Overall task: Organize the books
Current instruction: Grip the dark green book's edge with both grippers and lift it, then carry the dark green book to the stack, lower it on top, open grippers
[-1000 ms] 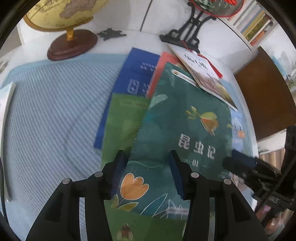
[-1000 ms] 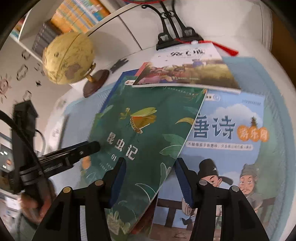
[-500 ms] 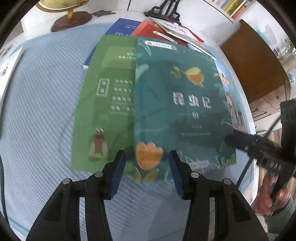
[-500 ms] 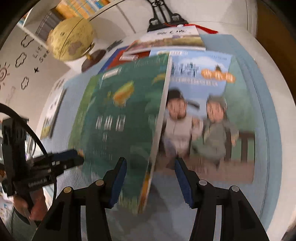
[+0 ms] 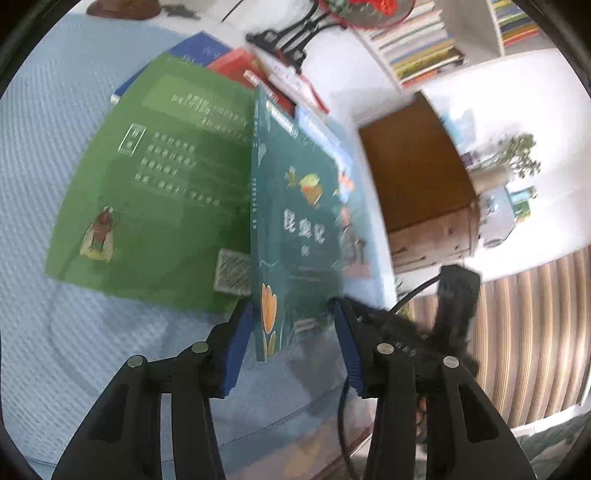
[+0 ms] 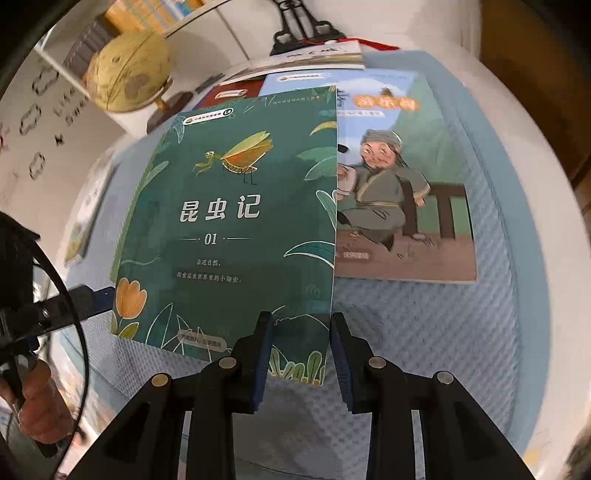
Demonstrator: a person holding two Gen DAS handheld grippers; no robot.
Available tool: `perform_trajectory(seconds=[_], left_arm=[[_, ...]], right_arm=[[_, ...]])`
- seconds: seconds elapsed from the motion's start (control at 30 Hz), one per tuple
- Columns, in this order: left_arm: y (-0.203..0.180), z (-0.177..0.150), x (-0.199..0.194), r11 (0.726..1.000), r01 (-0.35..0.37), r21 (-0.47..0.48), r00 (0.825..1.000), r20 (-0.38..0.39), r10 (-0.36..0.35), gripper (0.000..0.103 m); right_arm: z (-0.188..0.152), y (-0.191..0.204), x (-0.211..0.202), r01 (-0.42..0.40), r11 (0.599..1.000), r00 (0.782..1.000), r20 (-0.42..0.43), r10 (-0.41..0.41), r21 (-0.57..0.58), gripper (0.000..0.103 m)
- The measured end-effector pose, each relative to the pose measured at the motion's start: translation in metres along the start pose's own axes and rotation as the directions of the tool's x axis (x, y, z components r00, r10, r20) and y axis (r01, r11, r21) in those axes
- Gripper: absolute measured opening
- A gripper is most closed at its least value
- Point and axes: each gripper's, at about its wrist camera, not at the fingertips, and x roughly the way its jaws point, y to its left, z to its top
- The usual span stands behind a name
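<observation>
A dark teal book with a mantis and an orange tulip on its cover (image 6: 229, 221) is tilted up off the pile, its near edge raised; it also shows in the left wrist view (image 5: 295, 236). My right gripper (image 6: 301, 350) is open, its jaws astride the book's near right corner without closing on it. My left gripper (image 5: 291, 343) is open around the book's spine corner. Under it lie a bright green book (image 5: 155, 192) and a light blue book with a cartoon figure (image 6: 399, 184).
A light blue textured mat (image 6: 424, 332) covers the white table. More books (image 5: 236, 62) lie behind, by a black stand (image 6: 306, 29). A globe (image 6: 129, 74) stands far left. A wooden cabinet (image 5: 413, 177) and bookshelves (image 5: 417, 37) stand off the table.
The teal book has been raised and tilted off the pile. Both grippers have drawn back to its near edge, the left swinging right, uncovering the green book and the blue one.
</observation>
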Motion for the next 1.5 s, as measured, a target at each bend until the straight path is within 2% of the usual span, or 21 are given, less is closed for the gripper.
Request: perform_trajectory(seconds=[0.07, 0.17, 0.33, 0.43, 0.47, 0.5, 0.57, 0.6, 0.67, 0.73, 0.8, 0.87, 0.9, 0.93, 1.0, 1.07, 1.13, 1.23, 1.27, 1.33, 1.5], left_arm=[[-0.005, 0.005, 0.006, 1.000, -0.003, 0.009, 1.000, 0.010, 0.003, 0.023], [-0.001, 0.007, 0.023, 0.999, -0.043, 0.020, 0.999, -0.012, 0.043, 0.013], [0.001, 0.009, 0.047, 0.998, -0.060, -0.013, 0.997, -0.043, 0.059, 0.011], [0.001, 0.013, 0.054, 0.997, 0.008, -0.076, 0.999, -0.049, -0.012, 0.011], [-0.002, 0.015, 0.052, 0.993, 0.051, -0.104, 0.997, -0.046, -0.056, 0.011], [-0.006, 0.016, 0.047, 0.990, 0.075, -0.117, 0.996, -0.036, -0.080, 0.011], [-0.017, 0.018, 0.035, 0.989, 0.113, -0.100, 0.993, -0.016, -0.115, 0.011], [-0.021, 0.019, 0.032, 0.987, 0.129, -0.093, 0.991, -0.015, -0.131, 0.011], [-0.022, 0.023, 0.031, 0.978, 0.172, -0.119, 0.984, -0.026, -0.176, 0.011], [-0.016, 0.025, 0.035, 0.967, 0.202, -0.158, 0.977, -0.034, -0.210, 0.011], [-0.009, 0.026, 0.042, 0.946, 0.239, -0.218, 0.966, -0.041, -0.254, 0.011], [0.000, 0.025, 0.048, 0.913, 0.292, -0.283, 0.948, -0.037, -0.315, 0.011], [0.002, 0.024, 0.049, 0.906, 0.303, -0.294, 0.944, -0.035, -0.327, 0.011], [0.001, 0.023, 0.049, 0.909, 0.299, -0.292, 0.945, -0.040, -0.324, 0.011], [-0.001, 0.023, 0.047, 0.945, 0.220, -0.244, 0.969, -0.057, -0.241, 0.011], [-0.005, 0.023, 0.048, 0.967, 0.158, -0.200, 0.981, -0.084, -0.177, 0.011], [-0.013, 0.022, 0.048, 0.990, 0.069, -0.124, 0.991, -0.104, -0.082, 0.011], [-0.031, 0.016, 0.049, 0.998, -0.056, 0.014, 0.992, -0.113, 0.057, 0.011], [-0.039, 0.013, 0.049, 0.994, -0.092, 0.058, 0.988, -0.117, 0.098, 0.010], [-0.054, 0.007, 0.045, 0.983, -0.131, 0.126, 0.984, -0.105, 0.144, 0.010], [-0.076, 0.000, 0.028, 0.935, -0.243, 0.260, 0.962, -0.063, 0.267, 0.010]], right_arm=[[0.000, -0.003, -0.001, -0.013, 1.000, 1.000, 0.006, 0.013, 0.022, 0.031], [-0.001, -0.001, 0.000, -0.012, 1.000, 1.000, 0.008, 0.012, 0.014, 0.033], [-0.003, 0.003, -0.001, -0.012, 1.000, 1.000, 0.008, 0.012, 0.014, 0.037], [-0.003, 0.003, -0.004, -0.029, 0.999, 0.999, -0.036, 0.030, 0.032, 0.043], [-0.006, 0.002, -0.005, -0.051, 0.998, 0.997, -0.048, 0.054, 0.043, 0.045], [-0.008, -0.003, -0.008, -0.080, 0.995, 0.995, -0.055, 0.083, 0.061, 0.053], [-0.013, -0.018, -0.015, -0.161, 0.978, 0.985, -0.035, 0.167, 0.135, 0.060], [-0.015, -0.027, -0.016, -0.223, 0.958, 0.973, -0.025, 0.231, 0.182, 0.062], [-0.019, -0.051, -0.010, -0.351, 0.884, 0.931, 0.010, 0.366, 0.309, 0.063], [-0.024, -0.075, 0.000, -0.457, 0.779, 0.878, 0.077, 0.473, 0.429, 0.063], [-0.029, -0.088, 0.007, -0.534, 0.694, 0.830, 0.142, 0.540, 0.483, 0.063], [-0.029, -0.092, 0.008, -0.575, 0.652, 0.802, 0.182, 0.569, 0.495, 0.063], [-0.028, -0.091, 0.009, -0.595, 0.637, 0.787, 0.193, 0.586, 0.491, 0.059], [-0.026, -0.090, 0.010, -0.606, 0.631, 0.778, 0.196, 0.596, 0.484, 0.044], [-0.022, -0.083, 0.007, -0.565, 0.683, 0.815, 0.186, 0.548, 0.464, 0.039], [-0.021, -0.076, -0.002, -0.526, 0.739, 0.847, 0.176, 0.502, 0.422, 0.030], [-0.018, -0.062, -0.011, -0.449, 0.821, 0.893, 0.149, 0.424, 0.352, 0.027], [-0.011, -0.032, -0.024, -0.268, 0.947, 0.962, 0.112, 0.251, 0.179, 0.027], [-0.009, -0.021, -0.027, -0.206, 0.971, 0.976, 0.105, 0.193, 0.125, 0.027], [-0.010, 0.006, -0.032, -0.069, 0.998, 0.992, 0.103, 0.069, -0.001, 0.027], [-0.026, 0.054, -0.043, 0.070, 0.977, 0.989, 0.139, -0.042, -0.202, 0.027]])
